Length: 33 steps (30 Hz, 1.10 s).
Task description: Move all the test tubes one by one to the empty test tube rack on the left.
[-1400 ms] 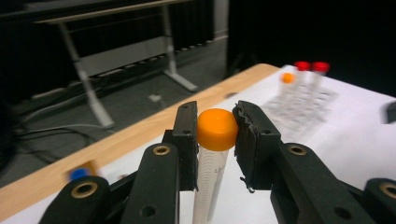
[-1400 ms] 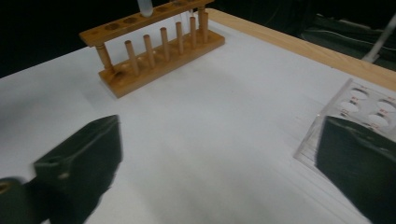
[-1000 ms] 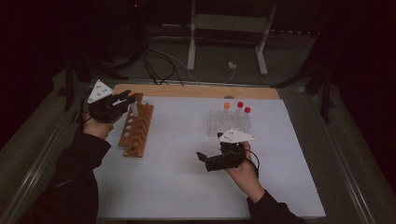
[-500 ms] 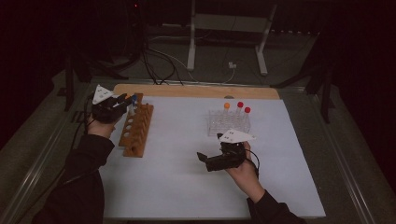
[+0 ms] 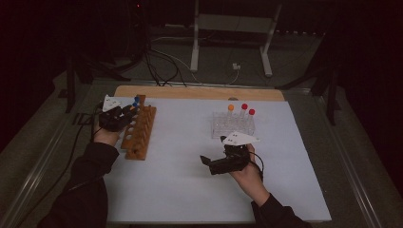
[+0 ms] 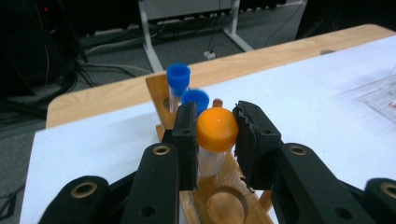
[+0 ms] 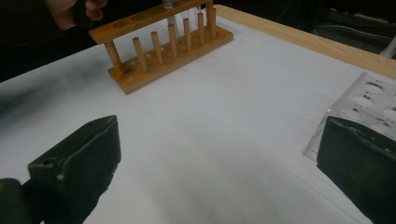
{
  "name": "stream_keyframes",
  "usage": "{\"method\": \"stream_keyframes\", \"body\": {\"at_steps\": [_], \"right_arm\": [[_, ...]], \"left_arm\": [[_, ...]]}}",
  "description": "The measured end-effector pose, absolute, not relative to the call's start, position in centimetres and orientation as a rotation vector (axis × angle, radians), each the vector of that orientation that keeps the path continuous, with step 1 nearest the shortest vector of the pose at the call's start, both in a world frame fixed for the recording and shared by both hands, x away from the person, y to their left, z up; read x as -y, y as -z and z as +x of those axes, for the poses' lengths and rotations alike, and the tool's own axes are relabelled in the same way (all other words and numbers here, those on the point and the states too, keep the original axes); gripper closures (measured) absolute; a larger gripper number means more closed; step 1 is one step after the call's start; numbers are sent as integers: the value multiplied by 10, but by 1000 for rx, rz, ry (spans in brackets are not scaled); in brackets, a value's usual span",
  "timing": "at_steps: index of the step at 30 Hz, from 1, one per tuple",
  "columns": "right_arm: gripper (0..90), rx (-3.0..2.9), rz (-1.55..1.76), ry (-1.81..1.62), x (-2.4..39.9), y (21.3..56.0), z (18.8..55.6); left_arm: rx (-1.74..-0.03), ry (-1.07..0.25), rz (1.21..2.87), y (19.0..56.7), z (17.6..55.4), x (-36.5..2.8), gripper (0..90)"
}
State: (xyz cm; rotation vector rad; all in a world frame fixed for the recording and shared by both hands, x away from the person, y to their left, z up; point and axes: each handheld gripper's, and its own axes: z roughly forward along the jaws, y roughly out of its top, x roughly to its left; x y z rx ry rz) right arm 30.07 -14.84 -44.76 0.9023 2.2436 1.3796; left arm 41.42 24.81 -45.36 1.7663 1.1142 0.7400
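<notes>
High view: your left gripper (image 5: 124,115) sits at the far end of the wooden rack (image 5: 139,133), which lies on the white mat (image 5: 190,156) at its left side; your right gripper (image 5: 209,161) rests low on the mat, near its middle and well apart from the rack, just in front of the clear rack (image 5: 233,126) holding one orange-capped and two red-capped tubes.

Left gripper view: your jaws clamp an orange-capped tube (image 6: 215,140), the pads pressing on either side of its cap; the tube stands upright over the wooden rack, its lower end at a hole, though you cannot tell how deep it sits; an empty hole lies just nearer to you; two blue-capped tubes (image 6: 179,81) stand in the rack just beyond the orange one.

Right gripper view: your right jaws stand wide apart with nothing between them but bare mat; the wooden rack lies ahead at upper left; a corner of the clear rack shows at the right edge.
</notes>
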Motion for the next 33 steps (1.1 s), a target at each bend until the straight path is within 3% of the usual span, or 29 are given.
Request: {"method": "stream_keyframes", "body": {"at_steps": [8, 12, 20, 21, 26, 31, 33], "right_arm": [[0, -2234, 896, -1384, 150, 445, 301], [0, -2208, 904, -1378, 154, 442, 305], [0, -2144, 972, -1370, 168, 436, 324], [0, -2129, 989, -1356, 169, 436, 328], [58, -2062, 1070, -1306, 177, 441, 346], [164, -1998, 1158, -1220, 182, 447, 366], [249, -1976, 1198, -1188, 184, 449, 376]], "left_arm": [[-1129, -729, 1786, 449, 413, -248, 702], [-1117, -741, 1784, 443, 402, -246, 517], [-1007, -646, 1766, 430, 363, -235, 160], [-991, -624, 1758, 430, 357, -233, 156], [-920, -524, 1767, 436, 334, -212, 17], [-815, -509, 1846, 444, 317, -188, 15], [-780, -495, 1853, 445, 313, -183, 15]]}}
